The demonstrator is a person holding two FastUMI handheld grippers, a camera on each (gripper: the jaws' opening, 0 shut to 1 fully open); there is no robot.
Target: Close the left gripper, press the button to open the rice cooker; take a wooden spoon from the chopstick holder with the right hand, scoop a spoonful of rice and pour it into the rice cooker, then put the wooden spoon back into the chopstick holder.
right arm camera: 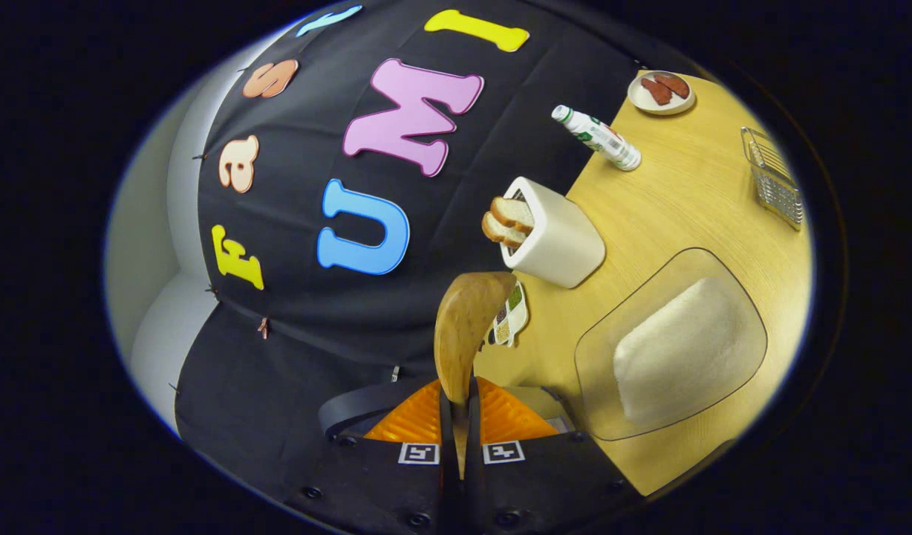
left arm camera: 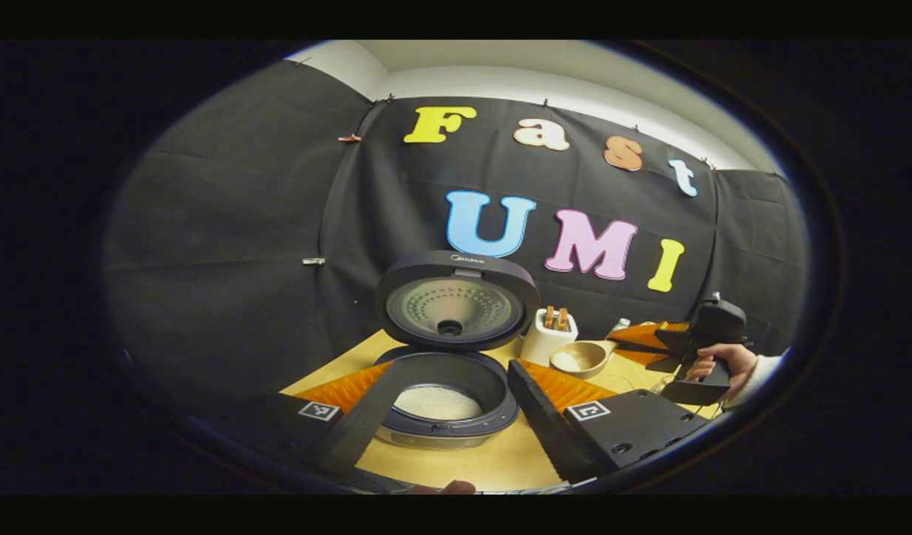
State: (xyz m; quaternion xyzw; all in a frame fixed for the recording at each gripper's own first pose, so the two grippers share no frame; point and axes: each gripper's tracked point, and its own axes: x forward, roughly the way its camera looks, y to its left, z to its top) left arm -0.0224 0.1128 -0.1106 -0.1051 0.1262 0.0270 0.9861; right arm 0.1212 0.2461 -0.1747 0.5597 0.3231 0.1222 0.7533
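Note:
The rice cooker stands open with its lid upright; white rice lies in its pot. My left gripper is open, one finger on each side of the cooker's front. My right gripper is shut on the handle of the wooden spoon, whose bowl points away over the table. In the left gripper view the spoon hangs right of the cooker, held by the right gripper and a hand. I cannot tell whether it carries rice. A glass dish of rice lies right of the spoon.
A white toaster with bread slices stands by the wall, a small patterned card before it. Farther along are a lying bottle, a plate of meat and a wire-mesh holder. The toaster is right of the cooker.

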